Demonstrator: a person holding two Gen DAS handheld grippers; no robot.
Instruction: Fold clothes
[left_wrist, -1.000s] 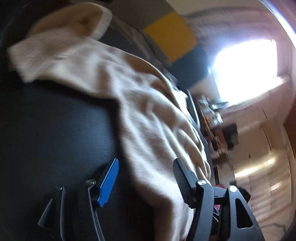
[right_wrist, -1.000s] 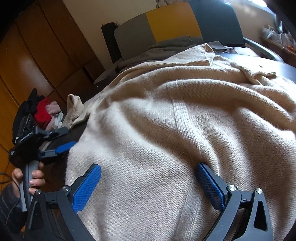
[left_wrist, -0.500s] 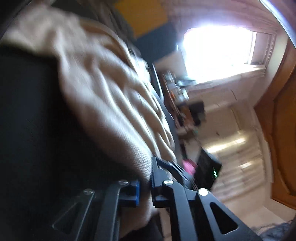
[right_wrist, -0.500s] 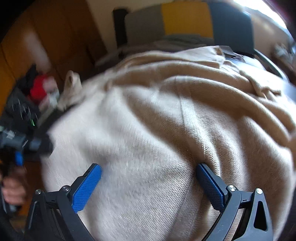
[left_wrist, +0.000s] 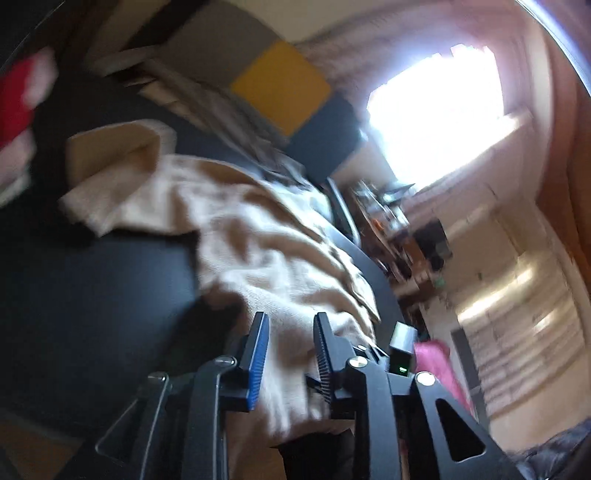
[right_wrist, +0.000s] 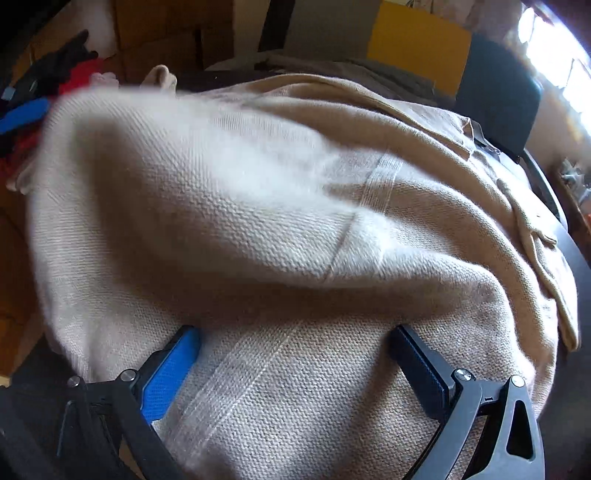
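A beige knit sweater (left_wrist: 258, 240) lies spread over the dark table (left_wrist: 92, 295). My left gripper (left_wrist: 290, 321) is at the sweater's near edge. Its jaws are opening, and a bunch of the knit still sits loosely in the gap and hangs below it. In the right wrist view a big flap of the sweater (right_wrist: 221, 177) is lifted and blurred, arching over the lower layer. My right gripper (right_wrist: 293, 332) stands wide open just above that lower layer, with the seam running between its fingers. The left gripper's blue pad (right_wrist: 22, 114) shows at the far left.
A pile of red and dark clothes (right_wrist: 85, 74) sits at the table's left end. Behind the table stands a grey, yellow and blue chair back (right_wrist: 417, 44) with a grey garment (right_wrist: 369, 70) draped on it. A bright window (left_wrist: 436, 122) and cluttered shelves are on the right.
My left gripper closed on the sweater's edge, rose and swung with it, and now its jaws have parted. The sweater's left part has lifted into a flap. My right gripper stayed open while rolling.
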